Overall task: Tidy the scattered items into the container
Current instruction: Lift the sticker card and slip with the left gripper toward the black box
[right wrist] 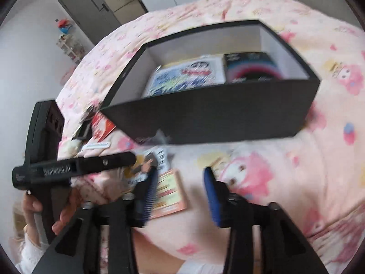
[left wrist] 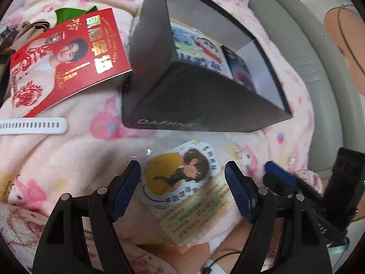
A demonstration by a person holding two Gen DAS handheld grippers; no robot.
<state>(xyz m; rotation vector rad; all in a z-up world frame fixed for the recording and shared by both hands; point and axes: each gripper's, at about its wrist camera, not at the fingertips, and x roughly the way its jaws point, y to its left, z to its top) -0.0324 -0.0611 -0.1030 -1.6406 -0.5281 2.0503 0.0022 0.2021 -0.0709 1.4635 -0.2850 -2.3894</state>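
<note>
Black box [left wrist: 173, 100] sits on pink cartoon-print blanket [left wrist: 68, 159], open top, white inner walls; a blue-and-white printed pack [right wrist: 187, 75] and a dark pack [right wrist: 253, 66] already lie inside, side by side. Left gripper [left wrist: 182, 189] hangs with jaws spread wide over a die-cut sticker card [left wrist: 182, 171], pads either side, not touching it as far as visible. Red printed card [left wrist: 66, 61] lies left of the box, touching its corner; white notched strap [left wrist: 32, 125] just below the card. Right gripper [right wrist: 180, 196] open, nothing between pads, near an orange-edged card [right wrist: 168, 189].
</note>
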